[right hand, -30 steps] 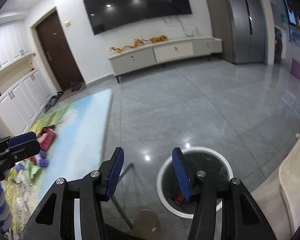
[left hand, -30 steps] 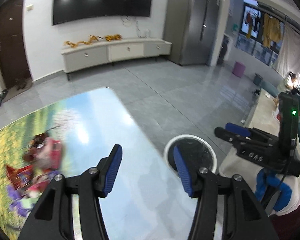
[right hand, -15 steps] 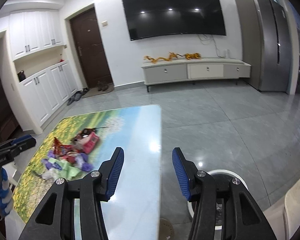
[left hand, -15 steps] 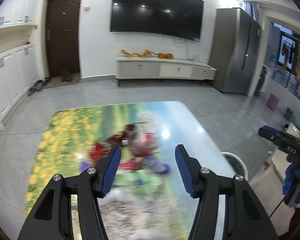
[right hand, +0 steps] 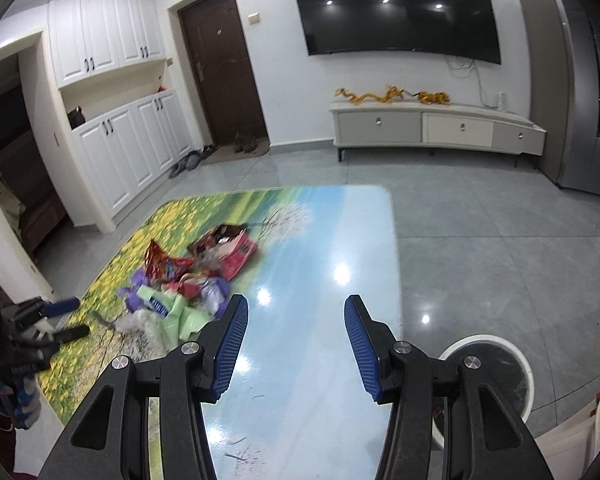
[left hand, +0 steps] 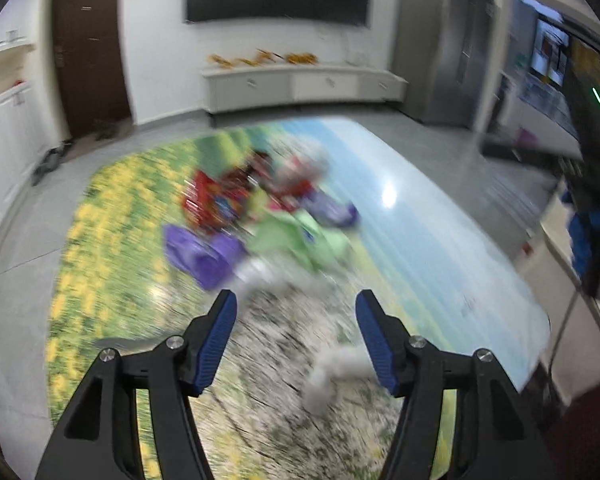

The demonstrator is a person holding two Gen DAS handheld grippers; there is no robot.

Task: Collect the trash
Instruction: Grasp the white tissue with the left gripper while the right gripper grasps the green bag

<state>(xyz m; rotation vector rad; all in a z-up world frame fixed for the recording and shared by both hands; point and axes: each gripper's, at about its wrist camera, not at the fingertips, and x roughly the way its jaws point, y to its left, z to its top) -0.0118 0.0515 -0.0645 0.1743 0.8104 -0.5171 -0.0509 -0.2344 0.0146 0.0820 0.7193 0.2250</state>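
On the table [right hand: 320,248] with the printed landscape lies a pile of wrappers [right hand: 188,280], toward its left half. Above it, the left gripper [left hand: 296,320] is wide open and empty. Beside the bin [right hand: 496,344], the right gripper [right hand: 296,328] is also wide open, holding nothing.

Open right gripper [right hand: 295,338] above glossy table [right hand: 324,240], trash pile [right hand: 192,276] left, bin [right hand: 496,376] right.

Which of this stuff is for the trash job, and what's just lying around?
Job: wrapper pile, white wad, bin, left gripper, right gripper.
Lying about: shoes, gold ornaments, TV, fridge.
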